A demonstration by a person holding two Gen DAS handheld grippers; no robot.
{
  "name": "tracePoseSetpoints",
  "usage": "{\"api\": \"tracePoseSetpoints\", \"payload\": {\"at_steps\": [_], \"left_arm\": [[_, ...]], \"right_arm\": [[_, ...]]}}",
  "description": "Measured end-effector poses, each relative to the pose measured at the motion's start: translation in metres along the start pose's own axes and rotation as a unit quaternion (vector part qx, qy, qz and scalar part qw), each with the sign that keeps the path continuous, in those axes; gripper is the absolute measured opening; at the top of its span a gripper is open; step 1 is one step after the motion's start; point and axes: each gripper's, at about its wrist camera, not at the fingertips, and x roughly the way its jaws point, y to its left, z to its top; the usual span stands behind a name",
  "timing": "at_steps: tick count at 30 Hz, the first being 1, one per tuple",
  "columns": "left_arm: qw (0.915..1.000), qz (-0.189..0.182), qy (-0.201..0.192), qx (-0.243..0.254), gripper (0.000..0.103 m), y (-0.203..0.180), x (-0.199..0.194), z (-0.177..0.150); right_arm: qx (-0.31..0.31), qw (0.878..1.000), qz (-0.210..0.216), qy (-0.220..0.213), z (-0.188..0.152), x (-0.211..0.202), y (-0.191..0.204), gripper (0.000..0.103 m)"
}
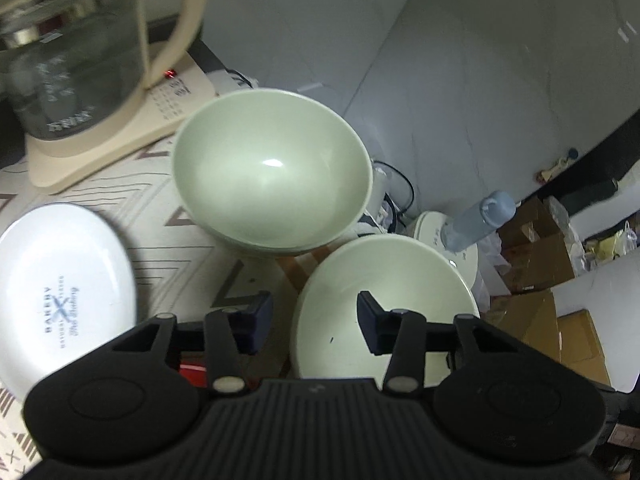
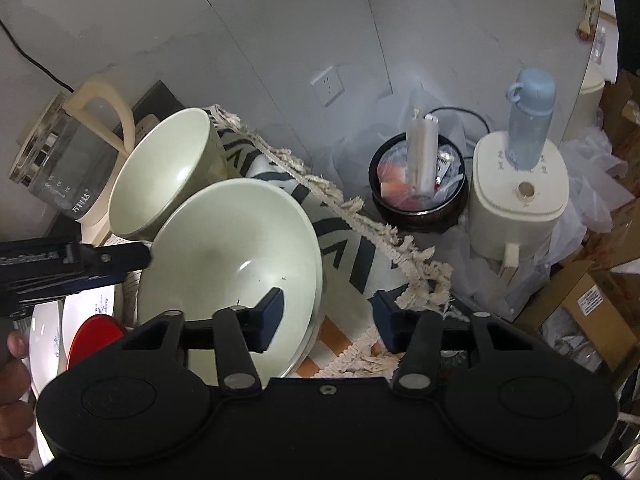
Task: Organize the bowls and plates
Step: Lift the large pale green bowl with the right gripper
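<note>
Two pale green ceramic bowls: wide one (image 1: 384, 304) straddled by spread, empty left gripper (image 1: 316, 320); deeper one (image 1: 272, 172) ahead. Right gripper (image 2: 328, 312) wide, empty.

Two pale-green bowls (image 1: 272, 168) (image 1: 384, 304) upright; white plate (image 1: 60, 292) leftward.

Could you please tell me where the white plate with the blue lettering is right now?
In the left wrist view, the white plate lies on the patterned cloth at the left edge, below the kettle and left of the pale green bowls.

R gripper (image 2: 326, 312) jaws apart over wide green bowl (image 2: 224, 256); deeper bowl (image 2: 160, 176) at 10 o'clock, kettle (image 2: 64, 160) beyond.
</note>
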Motion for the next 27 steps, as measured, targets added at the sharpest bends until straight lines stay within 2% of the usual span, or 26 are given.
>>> {"api": "tracePoseSetpoints", "payload": {"at_steps": [1,3,9,14,21,27], "left_arm": [[1.0,0.001,0.007,0.003,0.041,-0.001,0.005,0.001],[0.9999,0.001,0.017,0.003,0.038,-0.003,0.014,0.001],[0.9993,0.015,0.034,0.008,0.027,-0.004,0.033,0.003],[0.9987,0.028,0.043,0.004,0.01,0.002,0.042,0.006],[0.9988,0.025,0.042,0.001,0.009,0.005,0.045,0.004],[0.9995,0.011,0.027,-0.007,0.009,0.007,0.028,0.002]], "right_arm": [[0.001,1.0,0.002,0.003,0.0,0.002,0.0,0.043],[0.0,1.0,0.005,0.008,-0.001,0.007,0.001,0.033],[0.003,1.0,0.009,0.018,0.0,0.016,0.003,0.024],[0.006,1.0,0.008,0.024,0.0,0.022,0.003,0.016],[0.004,1.0,-0.002,0.022,-0.001,0.025,0.007,0.013],[0.005,1.0,0.004,0.007,0.001,0.012,0.008,0.013]]}}
